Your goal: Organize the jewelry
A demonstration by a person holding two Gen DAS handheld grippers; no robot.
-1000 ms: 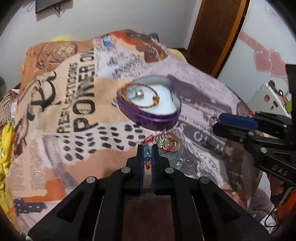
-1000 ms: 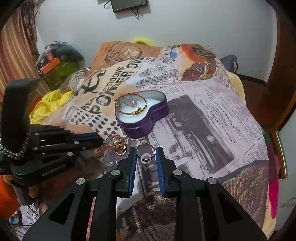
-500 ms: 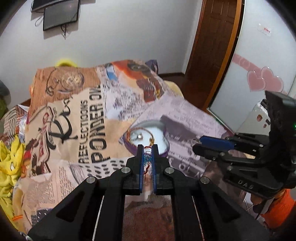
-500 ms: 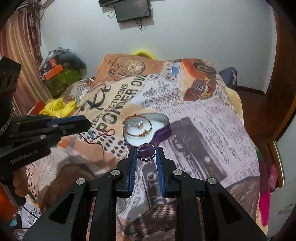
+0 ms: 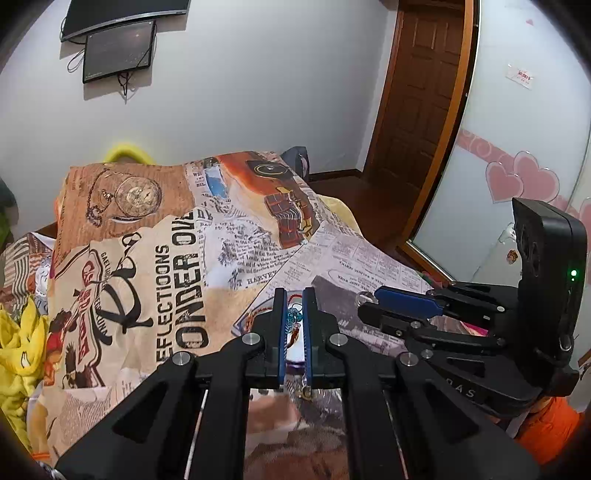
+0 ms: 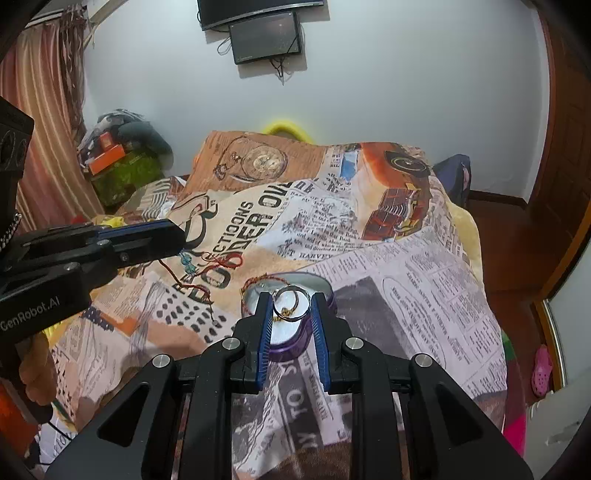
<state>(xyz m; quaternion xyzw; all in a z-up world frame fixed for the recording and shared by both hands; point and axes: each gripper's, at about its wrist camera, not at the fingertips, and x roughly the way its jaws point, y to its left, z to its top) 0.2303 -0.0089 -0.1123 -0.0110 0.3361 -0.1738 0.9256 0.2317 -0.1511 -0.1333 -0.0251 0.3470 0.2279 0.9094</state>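
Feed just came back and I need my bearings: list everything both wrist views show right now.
heart-shaped box: one, purple, white lining, on bedspread
gold bracelet: one, in box
silver ring: one, between right gripper's fingers
red string bracelet: one, teal beads, hanging from left gripper
bedspread: one, newspaper print
wall screens: two, black
door: one, brown
left gripper: black, blue pads
right gripper: black, blue pads

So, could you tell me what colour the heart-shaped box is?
Purple box, seen best from the right wrist.
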